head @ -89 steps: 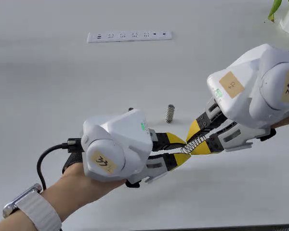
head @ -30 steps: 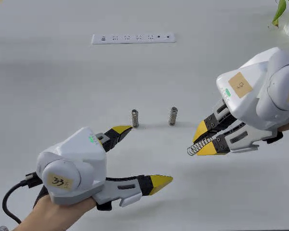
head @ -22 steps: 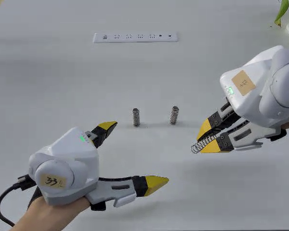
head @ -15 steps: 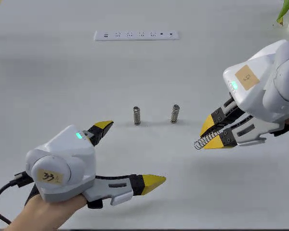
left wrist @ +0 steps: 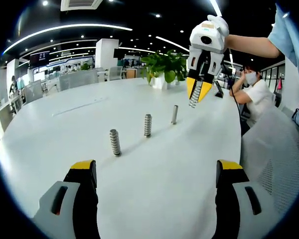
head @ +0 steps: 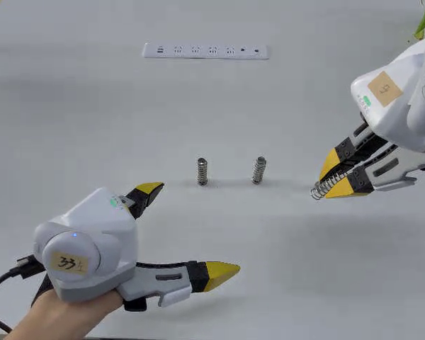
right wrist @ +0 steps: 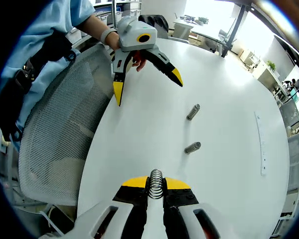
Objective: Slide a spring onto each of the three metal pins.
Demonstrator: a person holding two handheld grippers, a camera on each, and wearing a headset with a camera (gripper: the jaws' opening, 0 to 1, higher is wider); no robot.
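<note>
Two metal pins carrying springs stand on the white table, one on the left and one on the right. In the left gripper view both sprung pins line up with a bare third pin. My right gripper hovers to the right of the pins, shut on a loose spring that sticks out past its tips. That spring sits between its yellow fingertips. My left gripper is wide open near the front left, holding nothing.
A white power strip lies at the far side of the table. A mesh chair stands at the table's edge. A seated person and a potted plant are beyond the far end.
My left gripper has pulled back to the lower left and stands open, uncovering the left sprung pin. My right gripper has carried the spring to the right and slightly up.
</note>
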